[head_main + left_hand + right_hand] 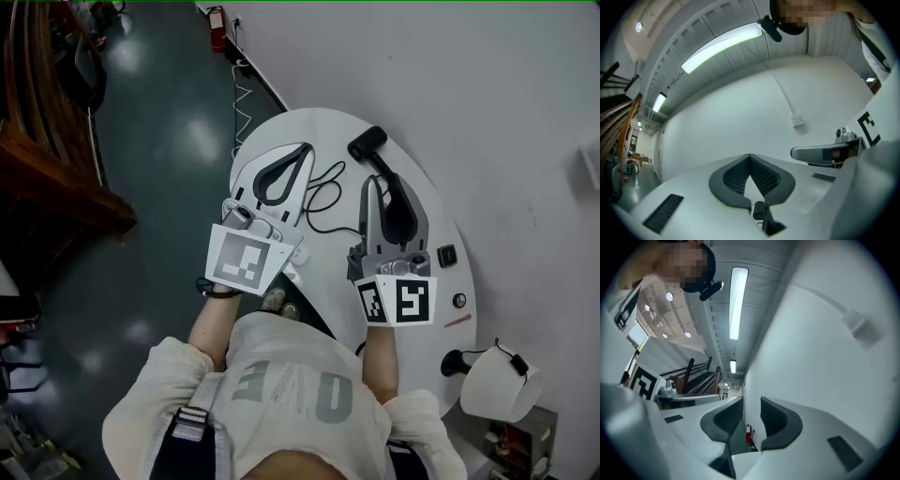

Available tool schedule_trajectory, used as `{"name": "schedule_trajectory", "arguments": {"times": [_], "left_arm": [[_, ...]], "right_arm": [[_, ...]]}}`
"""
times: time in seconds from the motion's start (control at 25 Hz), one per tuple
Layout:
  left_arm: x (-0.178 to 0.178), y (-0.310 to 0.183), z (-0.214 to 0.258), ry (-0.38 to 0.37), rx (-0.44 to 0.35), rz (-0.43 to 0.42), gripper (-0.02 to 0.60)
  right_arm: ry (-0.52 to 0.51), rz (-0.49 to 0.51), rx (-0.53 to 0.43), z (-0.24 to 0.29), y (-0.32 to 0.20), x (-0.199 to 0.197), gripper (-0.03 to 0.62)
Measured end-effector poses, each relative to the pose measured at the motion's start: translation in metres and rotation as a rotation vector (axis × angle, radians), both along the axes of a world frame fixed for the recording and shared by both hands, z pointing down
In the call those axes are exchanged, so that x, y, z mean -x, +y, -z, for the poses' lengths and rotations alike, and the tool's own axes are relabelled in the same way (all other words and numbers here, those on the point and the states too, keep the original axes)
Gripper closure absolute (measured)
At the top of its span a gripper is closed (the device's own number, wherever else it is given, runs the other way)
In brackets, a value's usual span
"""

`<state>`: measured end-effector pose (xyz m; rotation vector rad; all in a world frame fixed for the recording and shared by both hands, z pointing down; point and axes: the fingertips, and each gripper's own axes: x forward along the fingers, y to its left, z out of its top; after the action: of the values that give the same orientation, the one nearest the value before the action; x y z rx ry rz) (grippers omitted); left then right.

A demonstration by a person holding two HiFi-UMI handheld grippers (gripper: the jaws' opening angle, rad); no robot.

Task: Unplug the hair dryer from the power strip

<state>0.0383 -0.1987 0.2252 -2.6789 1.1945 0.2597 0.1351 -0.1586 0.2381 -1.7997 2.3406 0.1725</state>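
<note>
White table: rounded edge, stands next to a pale wall; the task thing lies on it.
Hair dryer: black, lying flat on the far part of the table. In the head view its head shows just past the tips of my right jaws.
Cord: black, loose loops on the table, between my two grippers in the head view. I can't make out its plug end.
Left gripper: my jaws are fully together with the tips touching. Only a small hollow is left between the ribbed pads, and the wall shows through it. Nothing held.
Right gripper: my jaws are partly apart with a narrow gap. The pads press on nothing, so it is empty. Through the gap I see dark floor and a red fire extinguisher far off.
Aim: both my grippers look out at wall and ceiling, with no table in their own views.
</note>
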Motion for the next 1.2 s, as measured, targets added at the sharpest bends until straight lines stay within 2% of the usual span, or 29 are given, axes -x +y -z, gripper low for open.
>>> {"name": "schedule_trajectory", "arguments": {"times": [0.08, 0.16, 0.32, 0.56, 0.68, 0.88, 1.2], "left_arm": [[-0.003, 0.006, 0.004, 0.007, 0.018, -0.002, 0.578], [-0.004, 0.013, 0.008, 0.022, 0.035, -0.003, 0.578], [-0.009, 0.021, 0.013, 0.02, 0.036, -0.013, 0.578], [-0.016, 0.025, 0.014, 0.024, 0.041, -0.033, 0.578], [-0.017, 0.027, 0.013, 0.002, 0.025, -0.03, 0.578], [-0.014, 0.027, 0.009, 0.009, 0.056, -0.035, 0.578], [-0.002, 0.023, 0.006, 0.007, 0.064, 0.008, 0.578]], "right_arm": [[-0.004, -0.048, -0.032, 0.013, 0.012, -0.012, 0.501], [0.011, -0.114, -0.05, 0.021, 0.023, -0.023, 0.589], [0.061, -0.162, -0.061, 0.027, 0.032, -0.028, 0.591], [0.081, -0.147, -0.022, 0.017, 0.03, -0.025, 0.589], [0.09, -0.144, -0.024, 0.017, 0.029, -0.023, 0.589], [0.116, -0.138, -0.028, 0.019, 0.03, -0.018, 0.589], [0.166, -0.136, -0.018, 0.015, 0.031, -0.015, 0.591]]}}
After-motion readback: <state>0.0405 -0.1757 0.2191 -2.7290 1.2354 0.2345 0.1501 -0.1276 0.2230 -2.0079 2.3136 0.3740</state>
